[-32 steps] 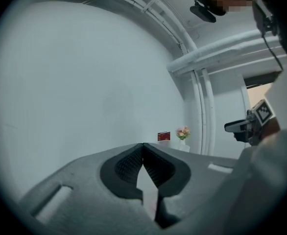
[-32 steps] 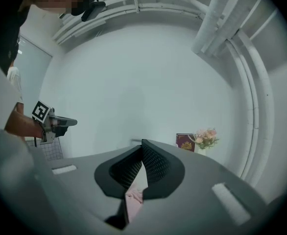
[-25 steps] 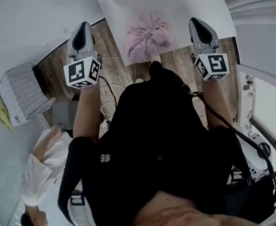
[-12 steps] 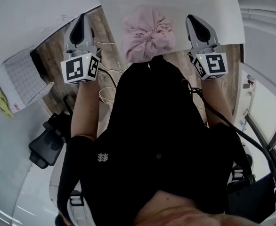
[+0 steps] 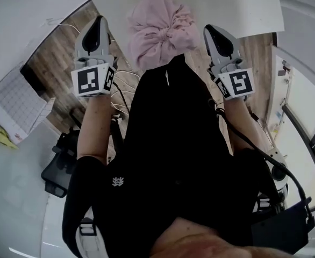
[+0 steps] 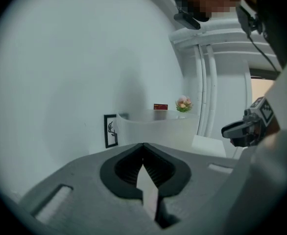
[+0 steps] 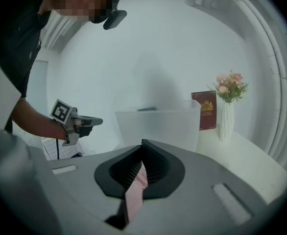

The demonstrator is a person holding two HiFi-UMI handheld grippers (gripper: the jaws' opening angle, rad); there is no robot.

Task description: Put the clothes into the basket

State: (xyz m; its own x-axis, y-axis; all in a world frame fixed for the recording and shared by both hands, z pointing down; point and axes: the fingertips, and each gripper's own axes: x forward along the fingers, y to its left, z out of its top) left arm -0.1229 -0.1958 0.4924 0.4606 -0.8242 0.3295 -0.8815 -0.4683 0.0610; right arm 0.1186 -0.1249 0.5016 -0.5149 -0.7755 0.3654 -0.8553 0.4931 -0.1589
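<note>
Wide white table point(image 5: 238, 9) ahead, and on it, seen from the right gripper view, the pale see-through basket point(image 7: 158, 126) stands toward the back with nothing visible inside. The clothes are a pink bundle point(image 5: 160, 28), knotted up in a heap at the near edge of the table, dead centre between the two tools and touched by neither. So this looks like the approach, pick-up not yet made. Left gripper point(image 5: 98, 21) sits just left of the bundle, its tips pressed together on nothing, only a pale sliver showing in the slit behind them. Right gripper point(image 5: 209, 32) is just right of the bundle, jaws fully closed too; a thin pink sliver shows in its slit, and whether that is cloth or the heap glimpsed through the gap is hard to say, though nothing hangs from it in the head view. Next up, by my read: jaws must spread, one tool must swing inward onto the heap and bite a fold before any carry to the basket.
</note>
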